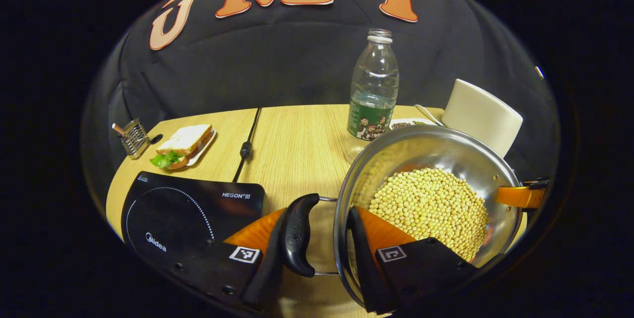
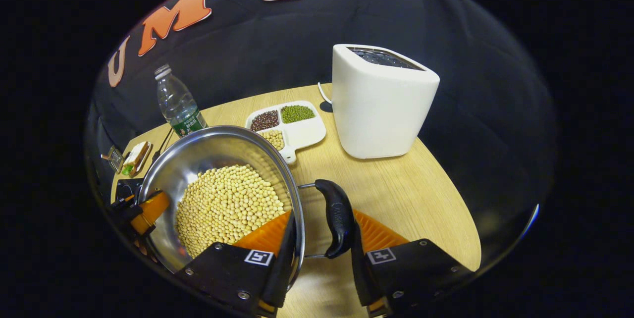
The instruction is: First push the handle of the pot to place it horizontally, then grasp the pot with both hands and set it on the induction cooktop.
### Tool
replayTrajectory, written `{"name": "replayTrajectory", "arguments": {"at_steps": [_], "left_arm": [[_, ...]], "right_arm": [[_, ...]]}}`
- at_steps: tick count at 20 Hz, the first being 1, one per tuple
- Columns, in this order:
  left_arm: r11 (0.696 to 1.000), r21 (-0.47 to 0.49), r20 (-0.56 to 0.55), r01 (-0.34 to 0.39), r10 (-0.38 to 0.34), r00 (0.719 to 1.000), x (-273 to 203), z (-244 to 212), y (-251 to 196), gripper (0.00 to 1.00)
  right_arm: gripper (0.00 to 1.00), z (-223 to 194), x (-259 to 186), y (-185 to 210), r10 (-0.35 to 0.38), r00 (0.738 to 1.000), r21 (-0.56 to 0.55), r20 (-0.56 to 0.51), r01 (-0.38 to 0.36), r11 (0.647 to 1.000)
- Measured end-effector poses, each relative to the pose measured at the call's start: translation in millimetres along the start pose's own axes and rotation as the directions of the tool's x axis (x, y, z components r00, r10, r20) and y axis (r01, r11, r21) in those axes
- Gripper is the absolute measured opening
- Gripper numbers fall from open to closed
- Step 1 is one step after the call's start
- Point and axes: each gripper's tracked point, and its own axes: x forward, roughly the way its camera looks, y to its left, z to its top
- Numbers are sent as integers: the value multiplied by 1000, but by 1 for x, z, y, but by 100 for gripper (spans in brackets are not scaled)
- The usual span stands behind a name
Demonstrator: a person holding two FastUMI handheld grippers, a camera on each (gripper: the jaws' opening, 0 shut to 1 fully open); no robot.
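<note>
Pot (image 1: 426, 194) of soybeans (image 1: 431, 209) is gripped both sides: left gripper (image 1: 319, 253) and right gripper (image 2: 322, 248) each clamped across rim and handle. Pot is held beside the cooktop (image 1: 188, 214) at the tabletop's left edge. Handles are judged already horizontal; placing remains.

Left tool (image 1: 322, 253) straddling pot (image 1: 426, 194) rim and handle (image 1: 298, 234), induction cooktop (image 1: 188, 214) left, bottle (image 1: 374, 90) behind

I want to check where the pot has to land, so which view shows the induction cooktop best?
The left gripper view: the induction cooktop lies in the near left foreground, its ringed black top plainly seen beside the pot. In the right gripper view just a dark corner of it peeks out behind the pot's rim.
</note>
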Motion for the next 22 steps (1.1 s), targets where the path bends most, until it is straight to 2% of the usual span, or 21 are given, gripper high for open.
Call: {"name": "replayTrajectory", "arguments": {"at_steps": [4, 7, 8, 12, 13, 14, 15, 17, 19, 20, 21, 22], "left_arm": [[999, 22, 82, -28, 26, 996, -26, 28, 18, 72], [999, 6, 114, -41, 40, 993, -53, 40, 36, 69], [999, 0, 120, -44, 44, 992, -61, 44, 43, 71], [997, -11, 165, -71, 71, 984, -96, 63, 74, 68], [997, -9, 172, -79, 79, 982, -105, 67, 84, 71], [996, -13, 176, -88, 89, 980, -113, 71, 95, 68], [995, -16, 181, -98, 99, 978, -120, 72, 106, 73], [993, -21, 203, -117, 119, 972, -133, 77, 131, 68], [990, -21, 214, -138, 139, 967, -143, 78, 152, 71], [988, -28, 208, -151, 154, 966, -148, 73, 163, 71], [986, -38, 202, -163, 167, 965, -153, 72, 175, 68], [984, -48, 200, -173, 179, 963, -157, 69, 188, 71]], "right_arm": [[54, 8, -35, 2, 27, 999, 14, 33, -28, 1000], [54, 14, -65, 7, 40, 997, 10, 69, -41, 999], [54, 15, -74, 10, 42, 996, 5, 77, -43, 999], [54, 22, -120, 29, 68, 990, -21, 121, -66, 998], [54, 23, -129, 34, 79, 989, -26, 122, -76, 997], [54, 25, -136, 41, 91, 988, -29, 126, -89, 996], [54, 27, -137, 48, 105, 986, -37, 132, -100, 994], [54, 31, -146, 69, 137, 979, -68, 154, -128, 989], [54, 30, -153, 95, 170, 973, -70, 157, -161, 984], [49, 27, -155, 108, 180, 972, -82, 150, -169, 982], [54, 25, -156, 120, 190, 971, -98, 146, -177, 979], [54, 25, -160, 131, 201, 969, -110, 146, -186, 976]]}}
